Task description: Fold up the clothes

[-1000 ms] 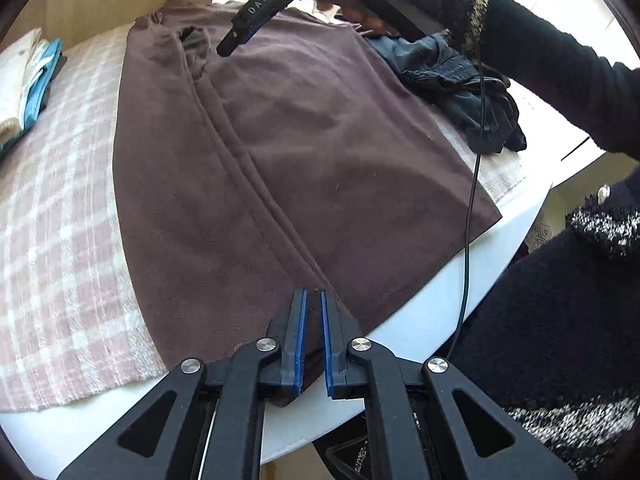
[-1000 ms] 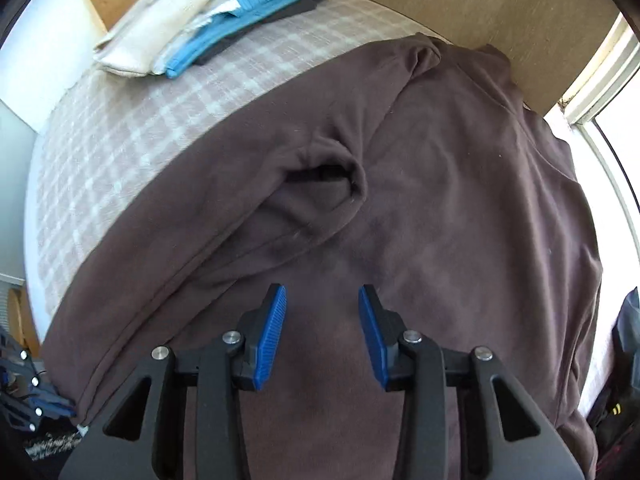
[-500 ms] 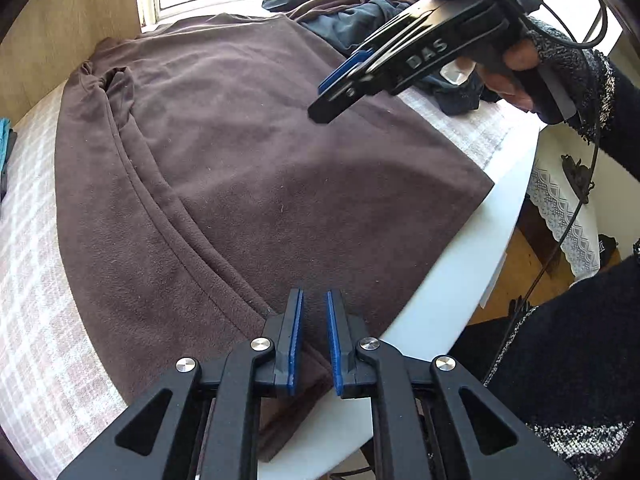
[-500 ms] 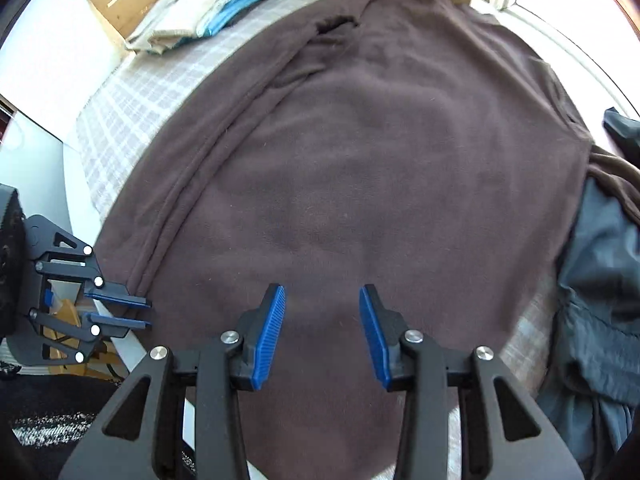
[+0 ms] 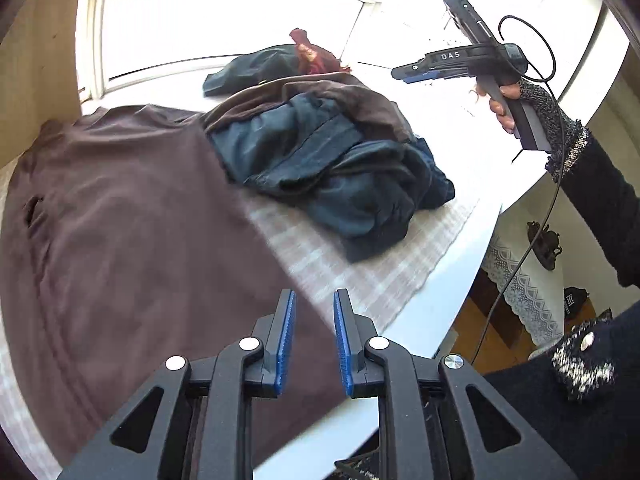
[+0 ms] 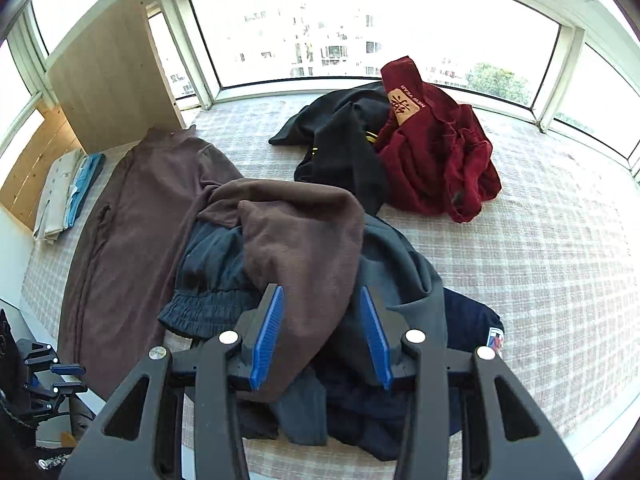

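Note:
A brown fleece garment lies spread flat on the checked cloth, filling the left of the left wrist view. My left gripper hovers open over its near right edge, with nothing between the pads. One brown part of the garment is draped over a heap of dark blue clothes. In the right wrist view my right gripper is open just above that draped part, not closed on it. The left wrist view shows the right gripper held high in a hand.
A red garment and a black one lie heaped near the window. A folded stack sits at the far left beside a wooden board. The white table edge runs on the right, with a cable hanging past it.
My left gripper's jaws have widened and its view has swung right toward the dark heap. My right gripper has left the flat brown garment and now hangs over the heap.

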`<action>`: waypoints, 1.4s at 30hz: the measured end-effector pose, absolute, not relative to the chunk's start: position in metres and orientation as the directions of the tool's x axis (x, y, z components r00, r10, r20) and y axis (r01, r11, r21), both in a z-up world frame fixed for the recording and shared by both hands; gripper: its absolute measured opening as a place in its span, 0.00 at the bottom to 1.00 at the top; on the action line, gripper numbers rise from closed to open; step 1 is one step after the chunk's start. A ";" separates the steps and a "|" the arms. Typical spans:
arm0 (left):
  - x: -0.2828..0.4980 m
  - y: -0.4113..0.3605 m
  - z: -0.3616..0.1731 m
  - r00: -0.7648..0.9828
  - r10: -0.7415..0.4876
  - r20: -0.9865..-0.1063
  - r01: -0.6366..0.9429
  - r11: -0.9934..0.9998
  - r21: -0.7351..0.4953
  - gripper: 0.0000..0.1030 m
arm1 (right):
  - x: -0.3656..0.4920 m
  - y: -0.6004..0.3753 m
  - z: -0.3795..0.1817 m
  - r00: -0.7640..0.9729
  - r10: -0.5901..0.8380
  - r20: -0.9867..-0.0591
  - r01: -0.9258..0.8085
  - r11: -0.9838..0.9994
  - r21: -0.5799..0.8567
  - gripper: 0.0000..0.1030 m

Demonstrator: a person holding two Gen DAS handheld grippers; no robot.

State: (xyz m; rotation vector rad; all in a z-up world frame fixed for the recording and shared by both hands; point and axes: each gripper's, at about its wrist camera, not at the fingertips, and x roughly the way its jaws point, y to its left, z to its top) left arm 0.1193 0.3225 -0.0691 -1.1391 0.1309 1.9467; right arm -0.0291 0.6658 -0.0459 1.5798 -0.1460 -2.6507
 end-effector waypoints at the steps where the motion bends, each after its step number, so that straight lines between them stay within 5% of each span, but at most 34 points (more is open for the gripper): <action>1: 0.113 0.349 -0.064 -0.213 0.624 -0.752 -0.730 -0.613 -0.303 0.20 | -0.030 0.684 -0.041 -0.470 -0.099 -0.877 -0.005 -0.993 0.115 0.39; 10: 0.065 0.534 -0.027 -0.170 0.566 -0.807 -0.816 -0.540 -0.206 0.40 | -0.054 0.744 -0.051 -0.441 -0.155 -0.884 0.048 -0.988 0.149 0.39; 15: 0.042 0.577 -0.059 -0.209 0.434 -0.877 -0.833 -0.549 -0.073 0.38 | -0.068 0.749 -0.046 -0.466 -0.233 -0.854 0.094 -0.972 0.214 0.39; 17: 0.033 0.569 -0.069 -0.178 0.461 -0.869 -0.811 -0.569 -0.136 0.10 | -0.078 0.746 -0.042 -0.470 -0.247 -0.848 0.114 -0.969 0.219 0.39; 27: 0.066 0.409 -0.012 -0.247 0.731 -0.636 -0.543 -0.648 -0.534 0.09 | -0.193 0.662 -0.054 -0.331 -0.375 -0.866 0.346 -0.902 0.258 0.40; 29: 0.074 0.377 -0.014 -0.286 0.726 -0.625 -0.469 -0.675 -0.570 0.09 | -0.226 0.631 -0.077 -0.260 -0.391 -0.883 0.387 -0.880 0.275 0.48; 37: 0.102 0.340 -0.042 -0.322 0.720 -0.615 -0.335 -0.694 -0.637 0.09 | -0.306 0.553 -0.179 0.036 -0.382 -0.924 0.321 -0.871 0.372 0.49; 40: 0.110 0.337 -0.046 -0.327 0.721 -0.611 -0.329 -0.693 -0.642 0.09 | -0.313 0.549 -0.194 0.112 -0.499 -0.860 0.256 -0.821 0.510 0.48; 41: 0.111 0.335 -0.048 -0.326 0.725 -0.607 -0.318 -0.689 -0.651 0.09 | -0.312 0.549 -0.196 0.135 -0.541 -0.830 0.239 -0.795 0.557 0.46; 42: 0.112 0.333 -0.050 -0.321 0.732 -0.601 -0.309 -0.680 -0.665 0.09 | -0.310 0.546 -0.195 0.144 -0.551 -0.822 0.245 -0.785 0.569 0.27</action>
